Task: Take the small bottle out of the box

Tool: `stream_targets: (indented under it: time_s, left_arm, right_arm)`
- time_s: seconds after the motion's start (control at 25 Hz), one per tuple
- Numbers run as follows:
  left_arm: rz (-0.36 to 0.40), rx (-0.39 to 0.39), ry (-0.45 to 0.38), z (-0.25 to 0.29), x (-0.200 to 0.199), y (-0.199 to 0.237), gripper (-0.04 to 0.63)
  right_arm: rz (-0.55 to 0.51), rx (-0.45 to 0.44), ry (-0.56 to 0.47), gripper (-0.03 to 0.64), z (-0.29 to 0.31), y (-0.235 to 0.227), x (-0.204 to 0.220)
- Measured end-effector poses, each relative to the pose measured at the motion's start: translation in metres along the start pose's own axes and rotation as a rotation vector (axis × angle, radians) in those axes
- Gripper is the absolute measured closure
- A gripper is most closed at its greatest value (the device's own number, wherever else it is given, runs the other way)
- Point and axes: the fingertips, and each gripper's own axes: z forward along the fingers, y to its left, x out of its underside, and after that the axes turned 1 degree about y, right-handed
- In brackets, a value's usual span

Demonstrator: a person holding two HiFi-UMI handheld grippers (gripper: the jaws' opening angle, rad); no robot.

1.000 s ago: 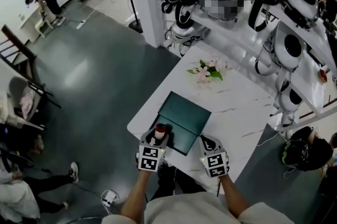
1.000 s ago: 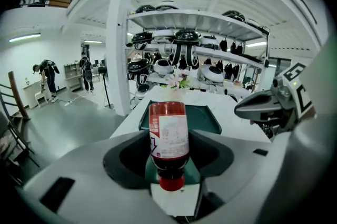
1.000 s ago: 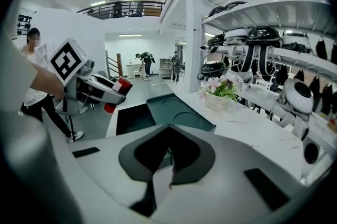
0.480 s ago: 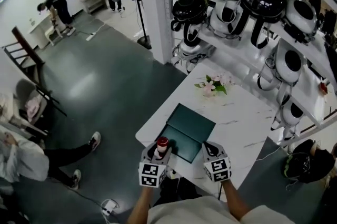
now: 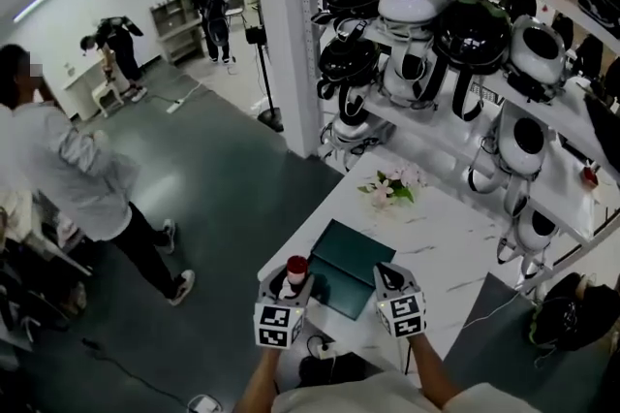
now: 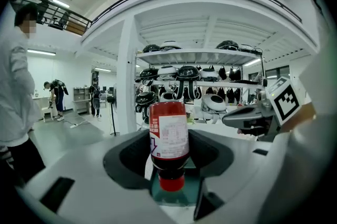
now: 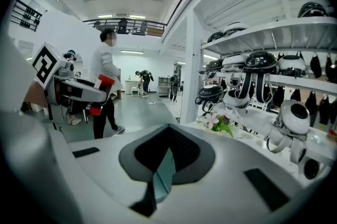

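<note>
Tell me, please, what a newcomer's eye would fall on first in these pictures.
First, the small bottle with its red cap, clamped in the left gripper just beside the dark green box on the white table. Next, the shelves behind the table, crowded with black-and-white robot heads.

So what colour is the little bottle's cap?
The cap is red, clearest in the left gripper view.

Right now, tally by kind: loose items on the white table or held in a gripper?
small bottle: 1
green box: 1
flower bunch: 1
Total: 3
</note>
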Motion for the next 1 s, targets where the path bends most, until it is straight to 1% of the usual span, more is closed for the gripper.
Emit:
stream_targets:
  time_s: [0.32, 0.44, 0.6, 1.0]
  left_arm:
    - [0.046, 0.005, -0.063, -0.002, -0.044, 0.003, 0.362]
    - [0.055, 0.005, -0.085, -0.002, -0.053, 0.003, 0.362]
    - [0.063, 0.010, -0.108, 0.000, -0.060, 0.001, 0.362]
    - [0.075, 0.016, -0.121, 0.003, -0.068, 0.001, 0.362]
  right_arm:
    - [-0.021, 0.037, -0.098, 0.595, -0.010, -0.011, -0.049]
    - [-0.029, 0.053, -0.123, 0.595, -0.013, -0.016, -0.061]
    - [-0.038, 0.068, -0.141, 0.595, -0.015, -0.020, -0.067]
    - [-0.042, 0.077, -0.149, 0.595, -0.015, -0.022, -0.073]
